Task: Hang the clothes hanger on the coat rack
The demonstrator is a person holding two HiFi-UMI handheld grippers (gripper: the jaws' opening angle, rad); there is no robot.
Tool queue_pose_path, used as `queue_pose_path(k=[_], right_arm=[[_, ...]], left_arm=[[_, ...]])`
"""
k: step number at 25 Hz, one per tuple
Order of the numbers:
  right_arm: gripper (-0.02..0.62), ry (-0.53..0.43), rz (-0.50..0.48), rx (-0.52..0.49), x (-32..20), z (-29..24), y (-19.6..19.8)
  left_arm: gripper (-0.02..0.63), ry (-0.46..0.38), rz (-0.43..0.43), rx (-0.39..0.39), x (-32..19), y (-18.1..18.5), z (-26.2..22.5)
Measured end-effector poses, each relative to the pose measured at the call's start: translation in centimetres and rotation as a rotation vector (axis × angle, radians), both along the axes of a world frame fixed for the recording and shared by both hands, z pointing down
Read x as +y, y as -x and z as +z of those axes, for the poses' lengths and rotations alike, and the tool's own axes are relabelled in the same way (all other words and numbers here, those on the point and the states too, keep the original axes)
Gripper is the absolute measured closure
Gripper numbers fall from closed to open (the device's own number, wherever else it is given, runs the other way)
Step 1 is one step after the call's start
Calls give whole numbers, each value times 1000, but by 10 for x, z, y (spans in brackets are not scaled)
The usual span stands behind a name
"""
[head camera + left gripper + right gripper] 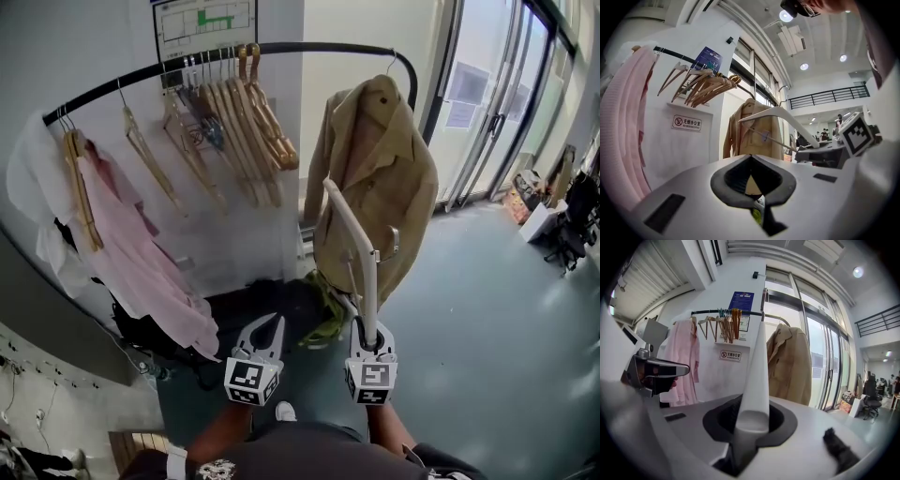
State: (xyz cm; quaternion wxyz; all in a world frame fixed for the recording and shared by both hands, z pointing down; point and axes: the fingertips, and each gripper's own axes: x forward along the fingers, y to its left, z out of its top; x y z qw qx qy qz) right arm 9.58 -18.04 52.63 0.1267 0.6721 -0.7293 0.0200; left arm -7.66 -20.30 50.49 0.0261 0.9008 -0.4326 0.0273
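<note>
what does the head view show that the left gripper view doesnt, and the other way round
Only the head view: the floor, the dark clothes heap under the rack, and the person's forearms.
Only the left gripper view: the ceiling lights, the no-smoking sign, the balcony railing, and a close look at the jaws of the left gripper, shut and empty.
Both: the right gripper holding the white hanger, the tan jacket, wooden hangers, pink garment and rack rail.
</note>
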Motion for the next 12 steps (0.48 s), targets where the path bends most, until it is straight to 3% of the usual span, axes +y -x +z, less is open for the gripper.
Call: queue_pose_path(k=[7, 12], right_arm=[[523, -11, -21, 2, -44, -11, 2], [523, -16, -86, 6, -79, -28, 1]], left_arm=[[597, -16, 5, -9, -26, 3, -8], [597, -12, -74, -6, -44, 17, -6]])
